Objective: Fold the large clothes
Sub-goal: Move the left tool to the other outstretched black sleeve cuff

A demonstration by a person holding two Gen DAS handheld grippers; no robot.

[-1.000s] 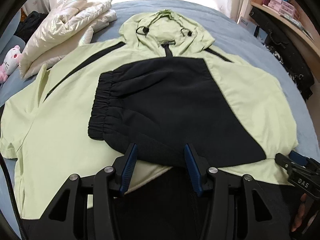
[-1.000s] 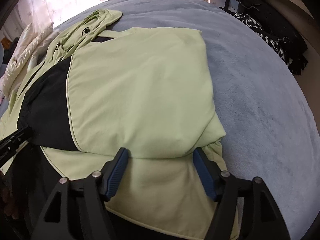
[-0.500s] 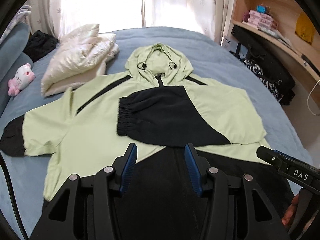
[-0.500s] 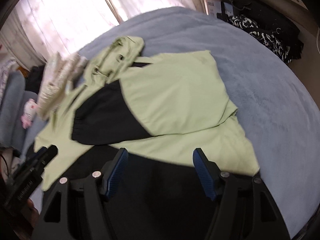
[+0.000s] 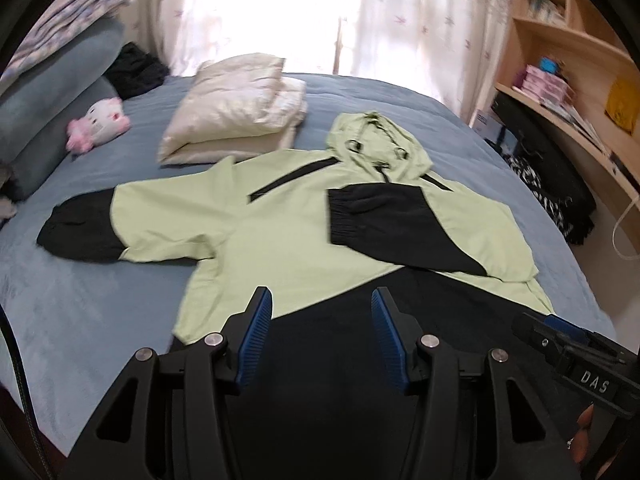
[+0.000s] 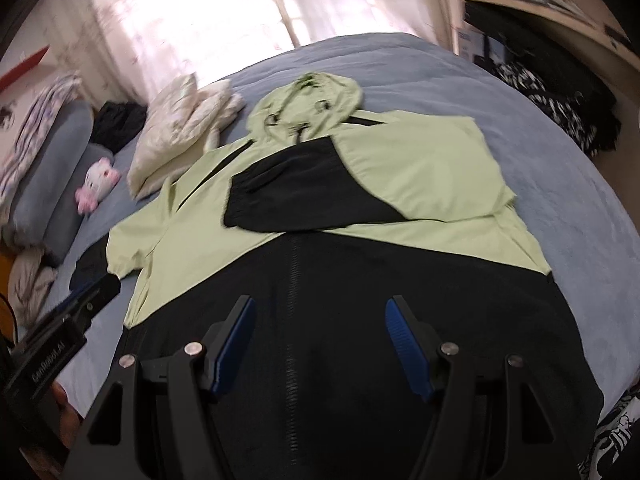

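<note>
Plainly, a light green and black hooded jacket (image 5: 280, 232) is seen spread front-up on the blue bedspread (image 5: 80, 312), its hood (image 5: 376, 144) toward twelve o'clock in the left wrist view. One sleeve with a black cuff (image 5: 80, 236) is stretched out flat toward nine o'clock; the other sleeve (image 5: 400, 224) is folded across the chest, its gathered black cuff lying near the middle of the body. The black lower panel (image 5: 400, 320) of the jacket is found at six o'clock, under both tools.

The left gripper (image 5: 322, 330) is held above that black panel with its blue pads parted at a middling gap and nothing between them. The right gripper (image 6: 320, 344) is held likewise over the black panel, its jaws set wider, with no cloth pinched; it also shows at four o'clock in the left view.

A folded cream quilted garment (image 5: 236, 108) lies just beside the hood at eleven o'clock, and a pink and white plush toy (image 5: 100, 120) near a grey bolster (image 5: 48, 96) at ten o'clock. Wooden shelves (image 5: 568, 60) are seen at two o'clock
</note>
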